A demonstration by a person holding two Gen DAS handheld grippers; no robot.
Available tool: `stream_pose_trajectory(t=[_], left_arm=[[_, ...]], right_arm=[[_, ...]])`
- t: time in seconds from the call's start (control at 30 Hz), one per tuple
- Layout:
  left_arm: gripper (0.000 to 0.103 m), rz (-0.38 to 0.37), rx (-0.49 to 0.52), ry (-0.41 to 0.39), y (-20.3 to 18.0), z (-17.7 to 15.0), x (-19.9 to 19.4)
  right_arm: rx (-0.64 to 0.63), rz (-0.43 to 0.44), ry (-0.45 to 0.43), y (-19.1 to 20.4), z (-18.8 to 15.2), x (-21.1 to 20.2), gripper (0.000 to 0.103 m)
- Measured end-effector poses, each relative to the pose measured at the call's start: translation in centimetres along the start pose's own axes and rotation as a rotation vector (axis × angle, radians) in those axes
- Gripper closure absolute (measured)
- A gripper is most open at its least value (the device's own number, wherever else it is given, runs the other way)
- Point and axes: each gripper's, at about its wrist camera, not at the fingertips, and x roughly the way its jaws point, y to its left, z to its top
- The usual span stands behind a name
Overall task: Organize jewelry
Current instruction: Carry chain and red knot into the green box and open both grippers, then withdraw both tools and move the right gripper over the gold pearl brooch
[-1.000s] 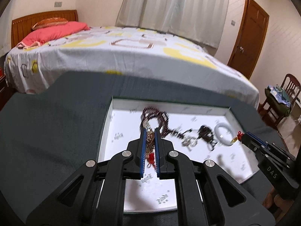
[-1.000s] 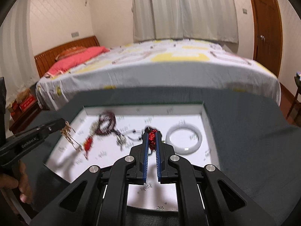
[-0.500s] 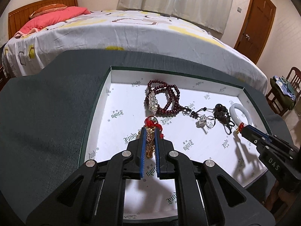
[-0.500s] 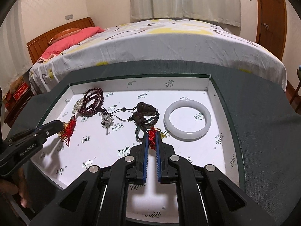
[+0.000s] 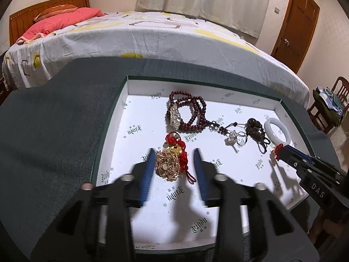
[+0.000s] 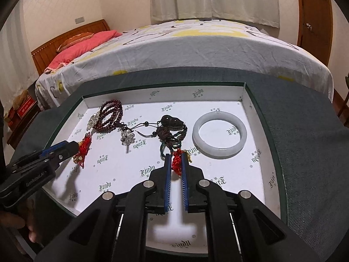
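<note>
Your left tool (image 5: 173,166) is spread wide, gold charm (image 5: 169,162) lying loose between its fingers, frame centre, on the tray (image 5: 122,118). Your right tool (image 6: 175,163) clamps a red tassel (image 6: 176,162), lower centre. Step: laying pieces out; next, back the left off. Beads (image 5: 189,113) farther up.

Overhead indoor light is bright; the white tray (image 5: 218,224) glares slightly. The left gripper (image 5: 174,163) is motion-blurred and casts near shadows. Fisheye bending and dark vignetting mark the edges.
</note>
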Motion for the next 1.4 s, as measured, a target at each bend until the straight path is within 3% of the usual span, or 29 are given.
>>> stream_pose_trajectory(t=[0.07,0.1,0.37,0.7,1.0,1.4], left_arm=[[0.057,-0.007,-0.005,-0.003,0.0,0.0,-0.2],[0.056,-0.007,-0.005,-0.005,0.0,0.0,-0.3],[0.04,0.003,0.01,-0.038,-0.6,0.1,-1.9],[0.031,0.018,0.048,-0.114,-2.0,-0.7,-6.2],[0.03,-0.006,0.029,-0.113,-3.1,-3.6,-9.3],[0.029,-0.006,0.042,-0.069,-4.3,-8.3,-11.3]], right_arm=[[0.003,-0.007,-0.026,0.0,-0.1,-0.5,0.046],[-0.001,-0.011,-0.034,0.1,-0.1,-0.7,0.045],[0.005,0.011,-0.073,0.0,0.4,-2.9,0.045],[0.022,0.015,-0.137,-0.7,-0.1,-7.6,0.045],[0.024,-0.045,-0.142,-2.0,-3.9,-11.3,0.045],[0.056,-0.048,-0.027,-3.4,-10.4,-11.9,0.045]])
